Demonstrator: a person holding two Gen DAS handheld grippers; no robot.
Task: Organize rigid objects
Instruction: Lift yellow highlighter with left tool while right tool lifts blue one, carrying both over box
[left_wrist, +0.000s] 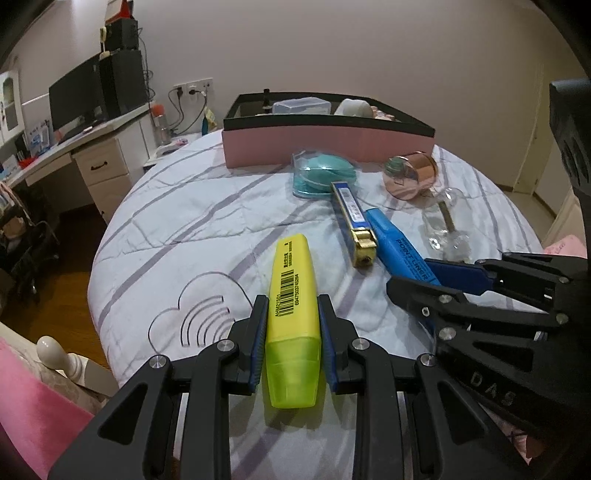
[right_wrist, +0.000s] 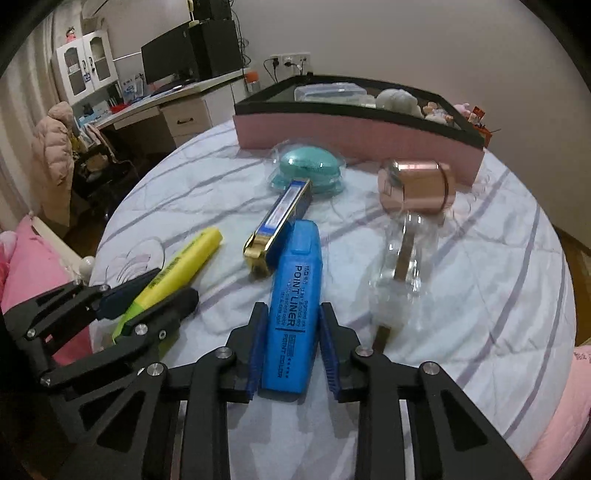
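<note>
My left gripper (left_wrist: 293, 306) is shut on a yellow highlighter (left_wrist: 291, 288), its blue pads pressing on both sides near the cap end. In the right wrist view my right gripper (right_wrist: 293, 310) is shut on a blue highlighter (right_wrist: 295, 273) marked POINT LINER, which lies on the striped quilt (right_wrist: 480, 280). The two grippers sit side by side: the right gripper (left_wrist: 413, 275) shows at the right of the left wrist view, on the blue highlighter (left_wrist: 397, 243). The left gripper (right_wrist: 171, 284) shows at the left of the right wrist view, on the yellow highlighter (right_wrist: 192, 254).
A slim gold and blue case (right_wrist: 280, 225) lies just beyond the blue highlighter. Behind it are a teal item in clear packaging (right_wrist: 308, 166) and a rose-gold cylinder on a clear handle (right_wrist: 417, 188). A pink box with a black rim (right_wrist: 351, 133) holds several things. A desk stands far left.
</note>
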